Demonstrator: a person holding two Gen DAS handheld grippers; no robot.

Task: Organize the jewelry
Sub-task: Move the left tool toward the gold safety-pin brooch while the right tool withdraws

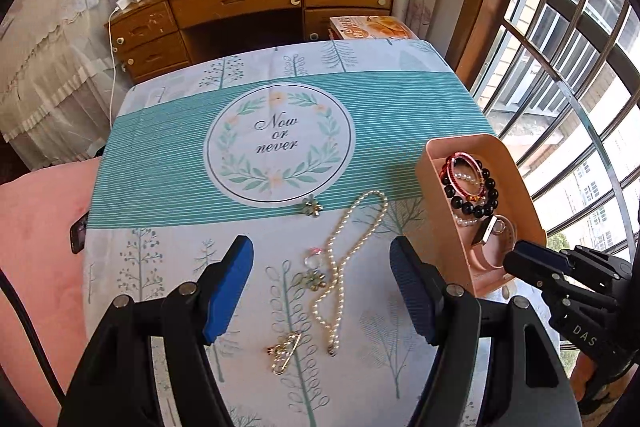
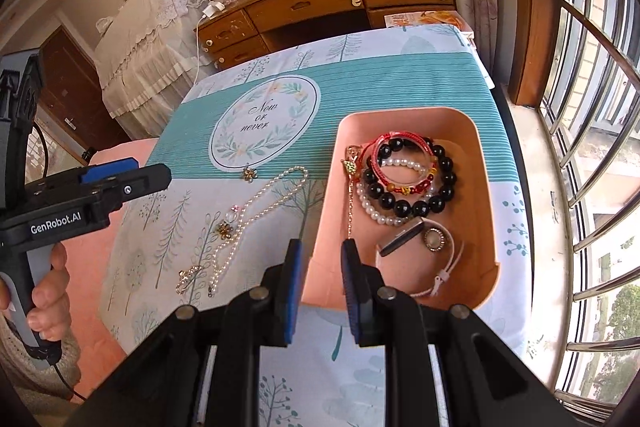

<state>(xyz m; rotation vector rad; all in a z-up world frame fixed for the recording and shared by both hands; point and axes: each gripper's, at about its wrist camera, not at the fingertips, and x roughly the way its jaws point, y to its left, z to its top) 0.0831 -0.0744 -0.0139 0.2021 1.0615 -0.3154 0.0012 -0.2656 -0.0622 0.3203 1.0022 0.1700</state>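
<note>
Jewelry half sorted: some in the pink tray (image 2: 486, 187), some loose on the tablecloth (image 1: 168, 155).

Nearest, left gripper (image 1: 322, 291) spread wide and empty above the cloth; right gripper (image 2: 320, 291) nearly pressed together, straddling the tray's near left wall, pinching nothing visible. Just beyond the left gripper, a gold brooch (image 1: 285, 349), a pearl necklace (image 1: 348, 251) and a flower earring (image 1: 314, 281). Farther off, a second flower earring (image 1: 311, 206) at the edge of the teal stripe. Right, in the tray: pink watch (image 2: 432, 247), black bead bracelet (image 2: 416, 205), red bracelet (image 2: 400, 143), pearl bracelet (image 2: 380, 215), gold chain (image 2: 352, 167) draped along the left wall.
</note>
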